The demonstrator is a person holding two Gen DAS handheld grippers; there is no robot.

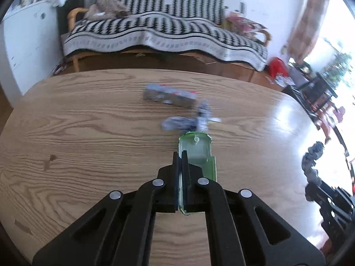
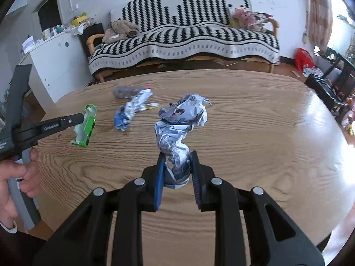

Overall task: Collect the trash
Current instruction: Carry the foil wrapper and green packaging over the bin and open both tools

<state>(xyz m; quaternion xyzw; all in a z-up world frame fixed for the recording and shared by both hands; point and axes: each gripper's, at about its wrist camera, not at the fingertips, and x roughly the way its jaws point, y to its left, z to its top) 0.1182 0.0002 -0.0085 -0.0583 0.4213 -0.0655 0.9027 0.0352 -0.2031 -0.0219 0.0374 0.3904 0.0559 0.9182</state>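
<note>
Two views, starting at your left wrist: your left hand-held gripper is pinching a flattened green carton, its fingers pressed tight on one thin edge, and the carton sticks out forward above the wooden tabletop. Beyond it, blurred, lie a grey box and a crumpled blue-white wrapper. A sofa under a black-and-white throw stands behind.

From your right wrist, your right hand-held gripper is clamped on a large crumpled silver-blue wrapper, whose lower end sits between the blue pads while the rest reaches forward. On the tabletop farther left lie the smaller wrapper and the grey box, touching. At the left edge your hand holds the other gripper's handle, the green carton in its fingers.
</note>
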